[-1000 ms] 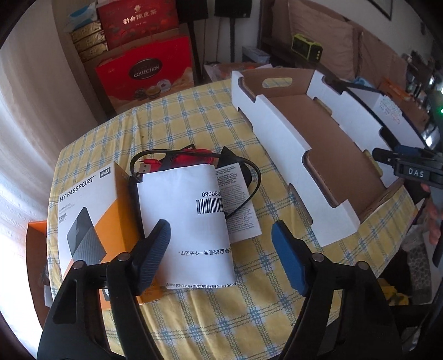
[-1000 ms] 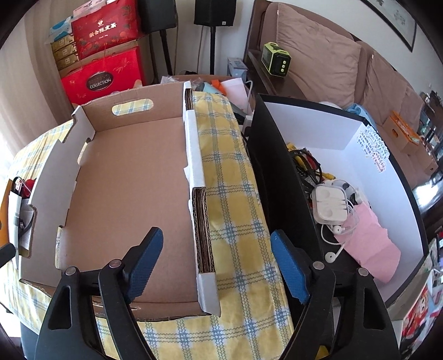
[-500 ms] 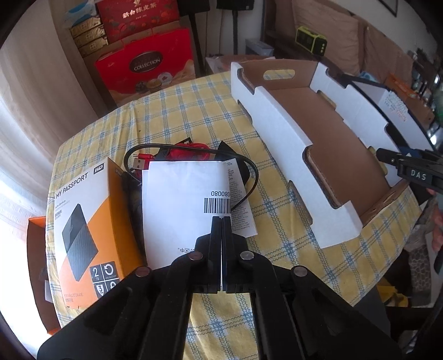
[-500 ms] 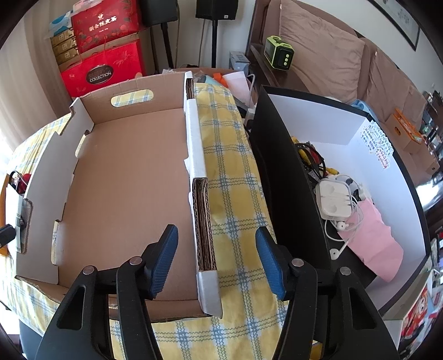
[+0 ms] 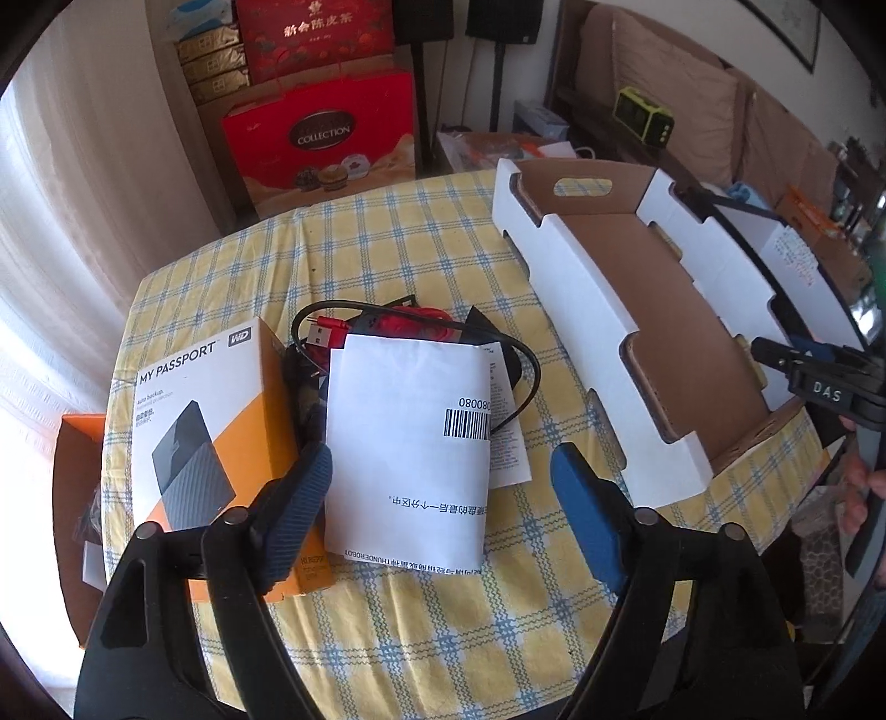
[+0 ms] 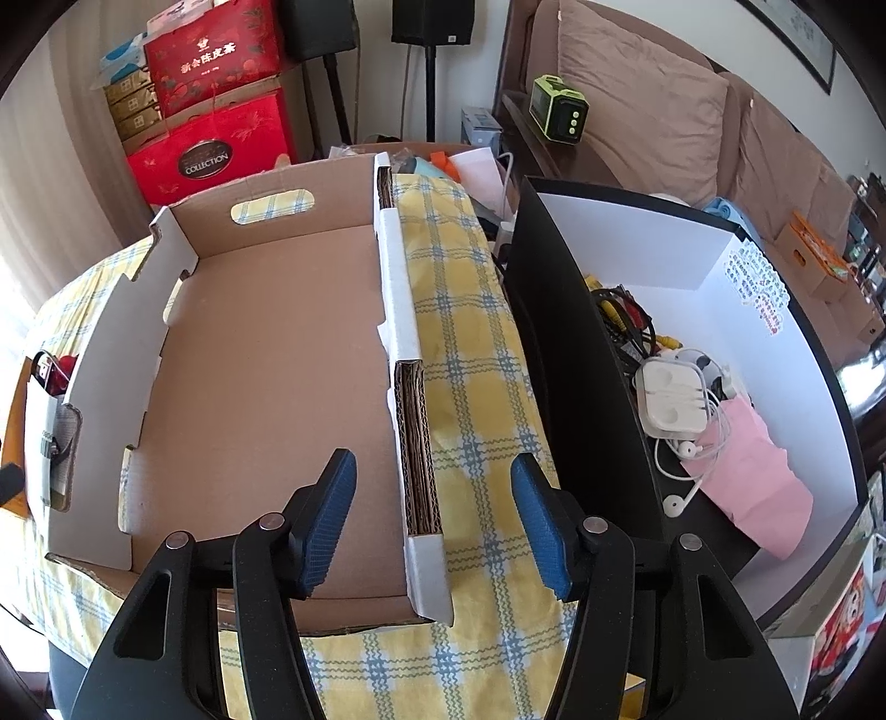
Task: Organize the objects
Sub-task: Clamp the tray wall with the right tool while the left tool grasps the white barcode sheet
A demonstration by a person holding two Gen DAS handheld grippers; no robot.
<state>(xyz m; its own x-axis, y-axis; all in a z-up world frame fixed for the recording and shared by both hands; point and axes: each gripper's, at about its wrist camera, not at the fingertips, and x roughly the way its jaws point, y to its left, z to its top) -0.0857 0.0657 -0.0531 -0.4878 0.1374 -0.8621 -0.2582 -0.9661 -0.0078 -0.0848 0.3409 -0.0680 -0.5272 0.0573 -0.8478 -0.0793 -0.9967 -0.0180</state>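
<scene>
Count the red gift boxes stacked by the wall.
2: a large red box marked COLLECTION low in the stack, and another red box with gold characters above it. Others may be hidden behind.

Yellow-checked table (image 5: 398, 243): cardboard tray (image 5: 653, 310) upper right, hard-drive box (image 5: 194, 421) lower left, white paper (image 5: 410, 443) centre over black cable (image 5: 531, 382) and red items.

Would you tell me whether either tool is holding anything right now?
Nothing is held: the left tool and right tool are both open and empty.
</scene>
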